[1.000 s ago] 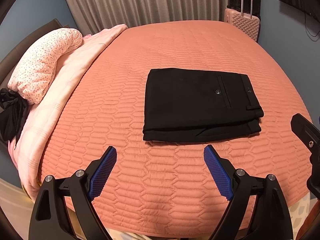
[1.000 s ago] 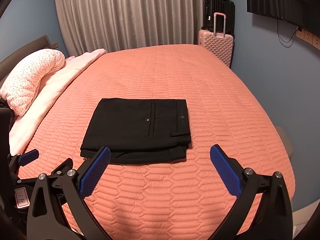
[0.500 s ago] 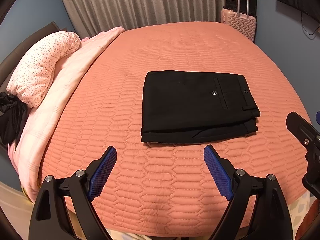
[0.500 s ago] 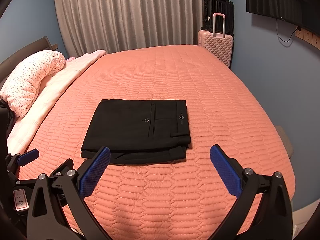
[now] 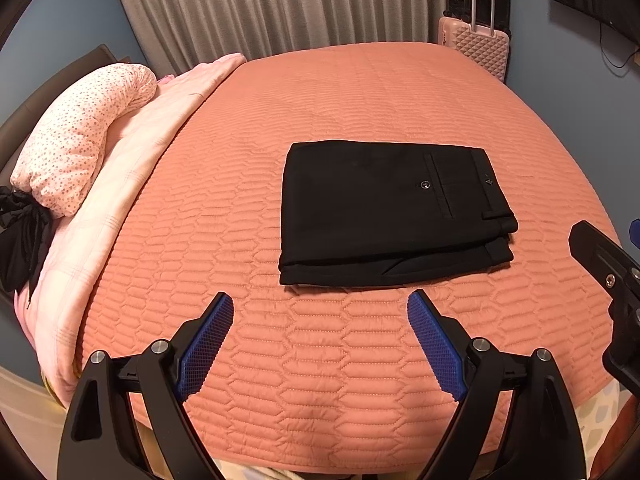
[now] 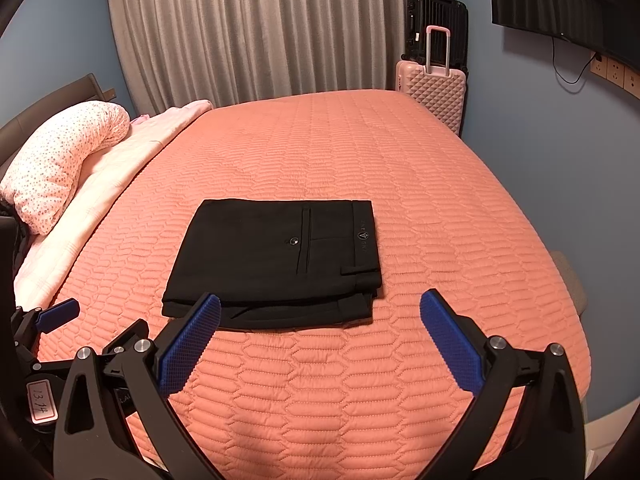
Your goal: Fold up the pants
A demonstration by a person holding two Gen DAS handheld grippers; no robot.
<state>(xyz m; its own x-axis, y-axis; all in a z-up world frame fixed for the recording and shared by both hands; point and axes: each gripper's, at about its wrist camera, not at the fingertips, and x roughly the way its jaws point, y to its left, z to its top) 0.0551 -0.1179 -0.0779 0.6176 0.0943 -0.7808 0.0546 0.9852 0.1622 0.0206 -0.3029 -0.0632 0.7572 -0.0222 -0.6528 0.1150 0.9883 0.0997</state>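
1. Filling both views, the bed (image 5: 360, 92) is spread with an orange quilted cover that looks soft and springy; a pillow (image 5: 84, 140) lies at its left edge, and suitcases (image 6: 432, 88) stand at the far corner.
2. Lying flat near the middle of the bed, the pants (image 5: 384, 212) are a compact black rectangle, waistband at the right, layered edges facing the cameras. By that shape, I judge the folding done or nearly so.
3. Handling: the cloth looks light, limp and fairly smooth, so the layers would likely slide if only the top one were pulled. Any further hold seems best at the near stacked edge or the thicker waistband corner, pinching every layer at once.
4. Hovering short of that near edge, the left gripper (image 5: 320, 312) is spread wide with nothing between its pads.
5. Beside it, the right gripper (image 6: 320, 312) is likewise spread and empty; one pad (image 6: 188, 340) overlaps the pants in view, though contact cannot be told.
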